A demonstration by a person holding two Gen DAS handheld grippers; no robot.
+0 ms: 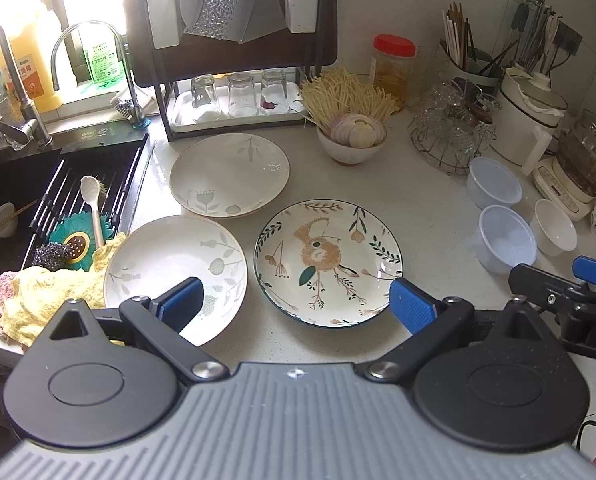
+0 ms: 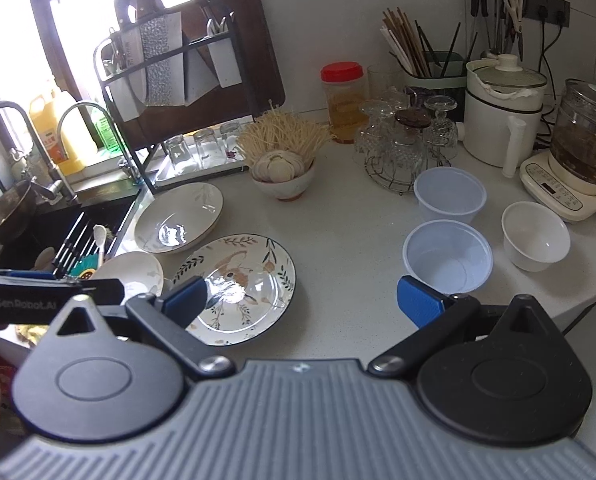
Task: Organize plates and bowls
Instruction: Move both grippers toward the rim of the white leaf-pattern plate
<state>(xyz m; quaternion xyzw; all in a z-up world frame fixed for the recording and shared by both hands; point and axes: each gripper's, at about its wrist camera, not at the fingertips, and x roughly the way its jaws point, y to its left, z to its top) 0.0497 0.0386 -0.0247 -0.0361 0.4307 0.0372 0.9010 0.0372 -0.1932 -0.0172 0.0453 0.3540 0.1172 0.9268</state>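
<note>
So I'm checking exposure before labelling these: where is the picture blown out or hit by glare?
Left wrist view: the window behind the curved steel tap is blown out to white at upper left. Right wrist view: the window at upper left is likewise white, and bright glare patches sit on the bird-patterned round plate and the pale leaf-patterned plate. Both views bend straight lines near the edges.

My left gripper (image 1: 298, 306) hangs wide open over the counter (image 1: 417, 200), holding nothing. The bird-patterned plate (image 1: 329, 262) lies between its fingers, a pale leaf plate (image 1: 176, 268) under the left finger, another pale plate (image 1: 229, 174) farther ahead. Two plastic bowls (image 1: 501, 216) sit ahead right.
</note>
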